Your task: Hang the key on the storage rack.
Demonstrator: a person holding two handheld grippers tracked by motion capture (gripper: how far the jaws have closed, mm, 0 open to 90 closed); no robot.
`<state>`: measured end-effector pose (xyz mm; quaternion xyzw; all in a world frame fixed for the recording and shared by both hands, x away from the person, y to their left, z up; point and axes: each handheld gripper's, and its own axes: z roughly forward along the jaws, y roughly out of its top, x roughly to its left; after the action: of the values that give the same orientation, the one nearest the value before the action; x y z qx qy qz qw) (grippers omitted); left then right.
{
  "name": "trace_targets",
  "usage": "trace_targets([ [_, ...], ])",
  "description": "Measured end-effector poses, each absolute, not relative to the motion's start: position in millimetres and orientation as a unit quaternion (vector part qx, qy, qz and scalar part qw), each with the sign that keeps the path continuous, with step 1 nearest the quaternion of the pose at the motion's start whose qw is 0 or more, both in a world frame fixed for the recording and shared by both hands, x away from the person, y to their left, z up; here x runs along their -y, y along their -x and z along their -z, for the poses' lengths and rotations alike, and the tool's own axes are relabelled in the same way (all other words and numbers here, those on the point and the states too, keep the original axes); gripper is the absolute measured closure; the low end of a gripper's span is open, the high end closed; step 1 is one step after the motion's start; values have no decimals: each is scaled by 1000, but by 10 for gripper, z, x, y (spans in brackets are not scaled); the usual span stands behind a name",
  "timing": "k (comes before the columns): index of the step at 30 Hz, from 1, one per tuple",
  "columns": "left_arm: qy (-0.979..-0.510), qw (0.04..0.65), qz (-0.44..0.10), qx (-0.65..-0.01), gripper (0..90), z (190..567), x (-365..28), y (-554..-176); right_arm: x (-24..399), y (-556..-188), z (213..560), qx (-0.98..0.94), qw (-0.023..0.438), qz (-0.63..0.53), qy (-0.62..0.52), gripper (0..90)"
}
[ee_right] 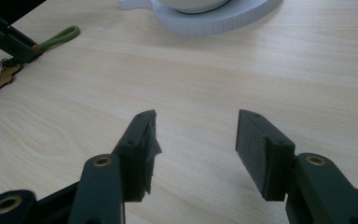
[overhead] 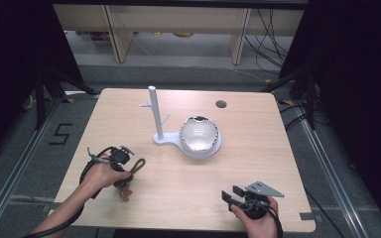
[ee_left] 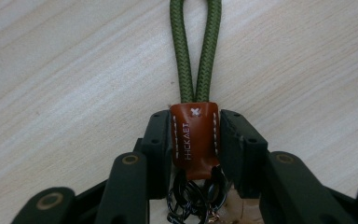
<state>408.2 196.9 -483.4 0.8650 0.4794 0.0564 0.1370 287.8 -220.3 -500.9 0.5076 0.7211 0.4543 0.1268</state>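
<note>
Keychain (ee_left: 194,135) near tabletop's (overhead: 178,193) front-left corner, brown leather tab clamped between left gripper's (ee_left: 195,140) jaws, green cord loop (ee_left: 196,46) flat on wood. Right gripper (ee_right: 196,140) near front-right corner, jaws wide, holding nothing. White stand (overhead: 158,124) with bowl (overhead: 199,134) mid-table.

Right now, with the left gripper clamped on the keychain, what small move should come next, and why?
Probably lift it straight up. The left gripper is shut on the keychain's leather tab, its green cord loop still flat on the table; the white hook stand looks a likely destination.
</note>
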Motion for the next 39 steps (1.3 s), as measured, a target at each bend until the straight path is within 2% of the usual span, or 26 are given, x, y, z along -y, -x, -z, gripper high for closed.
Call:
trace_targets([
  [10, -859, 154, -52, -486, 675, 4843, -2000, -4062, 2215, -2870, 5014, -726, 135, -447, -506, 485],
  [11, -859, 155, -52, -486, 676, 4844, -2001, -4061, 2198, -2850, 5001, -719, 124, -446, -519, 485],
  [13, -865, 155, -58, -474, 676, 4844, -2014, -4069, 2222, -2864, 5006, -727, 143, -444, -504, 485],
  [15, -865, 156, -60, -472, 677, 4843, -2016, -4064, 2198, -2867, 5016, -722, 126, -453, -508, 485],
  [20, -868, 162, -66, -465, 679, 4847, -2027, -4043, 2207, -2869, 5021, -725, 135, -448, -505, 484],
  [21, -870, 162, -68, -461, 679, 4843, -2033, -4036, 2184, -2851, 5016, -717, 118, -449, -520, 484],
  [39, -865, 218, -91, -443, 680, 4774, -2120, -3864, 2202, -2865, 5024, -727, 132, -443, -507, 481],
])
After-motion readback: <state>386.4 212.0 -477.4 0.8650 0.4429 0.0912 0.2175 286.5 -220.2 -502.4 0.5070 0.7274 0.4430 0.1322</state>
